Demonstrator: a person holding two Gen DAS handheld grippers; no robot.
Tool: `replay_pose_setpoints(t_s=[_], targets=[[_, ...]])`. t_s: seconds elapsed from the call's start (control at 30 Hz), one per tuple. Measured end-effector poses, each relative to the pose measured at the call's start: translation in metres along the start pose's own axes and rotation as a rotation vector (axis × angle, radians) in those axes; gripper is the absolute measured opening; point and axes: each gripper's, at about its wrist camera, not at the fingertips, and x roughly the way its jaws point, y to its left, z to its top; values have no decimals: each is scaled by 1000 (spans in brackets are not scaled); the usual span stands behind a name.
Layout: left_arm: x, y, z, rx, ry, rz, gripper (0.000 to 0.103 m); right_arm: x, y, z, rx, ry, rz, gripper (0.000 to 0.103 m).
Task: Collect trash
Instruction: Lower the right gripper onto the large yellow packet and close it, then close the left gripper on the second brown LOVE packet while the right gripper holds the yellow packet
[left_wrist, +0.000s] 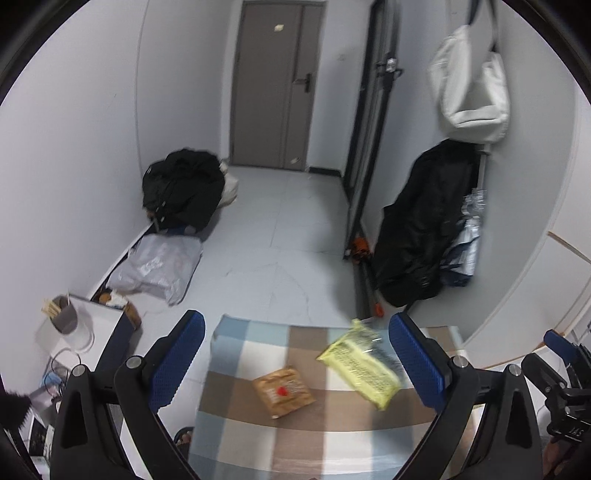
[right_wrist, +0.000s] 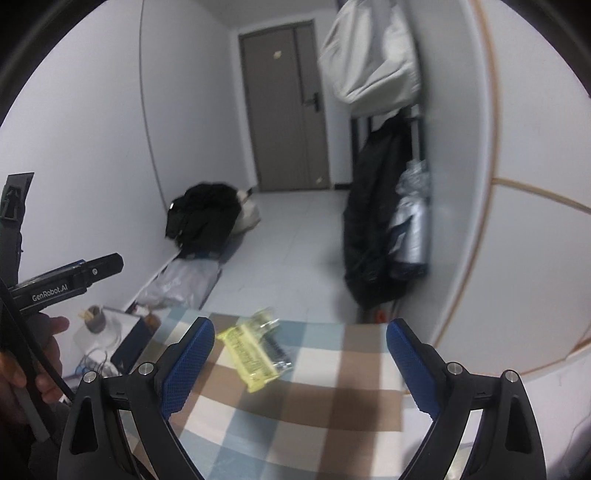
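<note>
Nearby, yellow wrapper (left_wrist: 360, 363) beside brown packet (left_wrist: 283, 391), checked cloth (left_wrist: 236, 424) beneath

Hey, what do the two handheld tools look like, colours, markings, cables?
Both tools, left and right, have black frames, silver pivot screws and blue knurled pads. Seen from the right wrist, the left one's black body reads "GenRobot.AI" in white, with a black cable alongside.

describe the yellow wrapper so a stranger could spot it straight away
Find the blue, brown and white checked cloth surface in front of the grey door. Two flat packets lie on it. The crinkly yellow plastic wrapper is the longer one nearer the far right edge; its neighbour is a squarish brown packet with a red spot.
</note>
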Motion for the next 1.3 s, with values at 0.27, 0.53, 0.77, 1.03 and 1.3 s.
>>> replay_pose_setpoints(t_s=[0.27, 0.53, 0.77, 1.03, 1.3], targets=[[38, 52, -19, -84, 93, 19, 98, 95, 39, -9, -64, 166, 96, 95], [65, 81, -19, -149, 185, 0, 98, 185, 59, -21, -143, 311, 127, 95], [80, 91, -19, -147, 260, 25, 98, 246, 70, -34, -218, 417, 127, 95], [91, 87, -22, -101, 294, 12, 98, 261, 85, -50, -308, 466, 134, 93], [108, 78, -33, -20, 382, -34, 98, 249, 89, -49, -363, 460, 187, 55]])
